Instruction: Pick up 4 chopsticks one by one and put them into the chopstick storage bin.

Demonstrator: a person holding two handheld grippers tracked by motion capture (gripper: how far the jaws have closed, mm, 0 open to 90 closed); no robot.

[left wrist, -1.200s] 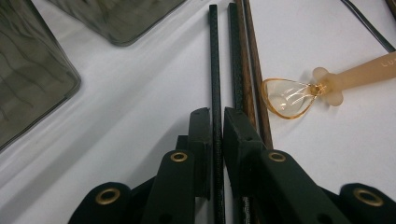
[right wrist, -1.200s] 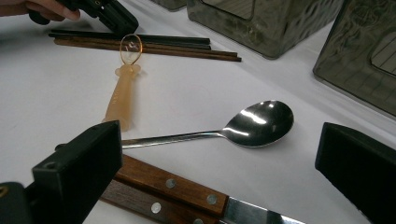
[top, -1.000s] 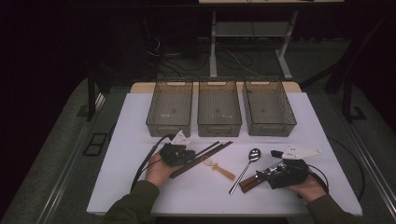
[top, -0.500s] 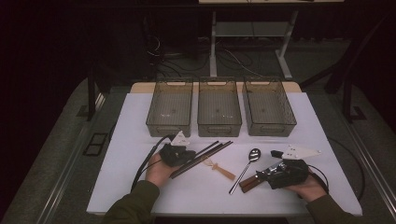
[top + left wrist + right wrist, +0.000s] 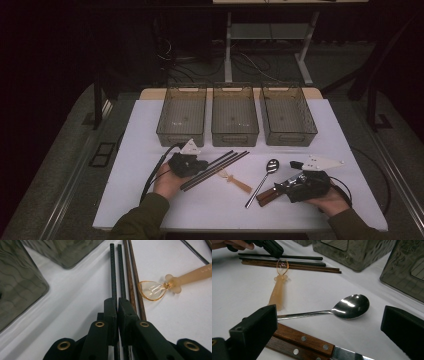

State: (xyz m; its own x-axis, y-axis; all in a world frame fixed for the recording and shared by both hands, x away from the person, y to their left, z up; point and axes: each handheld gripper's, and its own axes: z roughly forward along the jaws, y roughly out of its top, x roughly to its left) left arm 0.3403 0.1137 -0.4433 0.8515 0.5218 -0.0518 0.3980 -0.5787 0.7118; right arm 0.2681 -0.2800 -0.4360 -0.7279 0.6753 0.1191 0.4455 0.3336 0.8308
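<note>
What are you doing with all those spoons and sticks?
A person holds a gripper in each hand at a white table. The left gripper has pinched shut on a black chopstick lying beside its twin and two brown chopsticks. The right gripper waits open over two wooden-handled knives, next to a metal spoon and a small amber spoon. Three grey bins at the back look empty.

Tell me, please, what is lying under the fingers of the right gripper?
Under the open right gripper lie two wooden-handled knives with rivets, and the handle of the metal spoon just beyond. The knives' handle ends are hidden behind the left finger.
</note>
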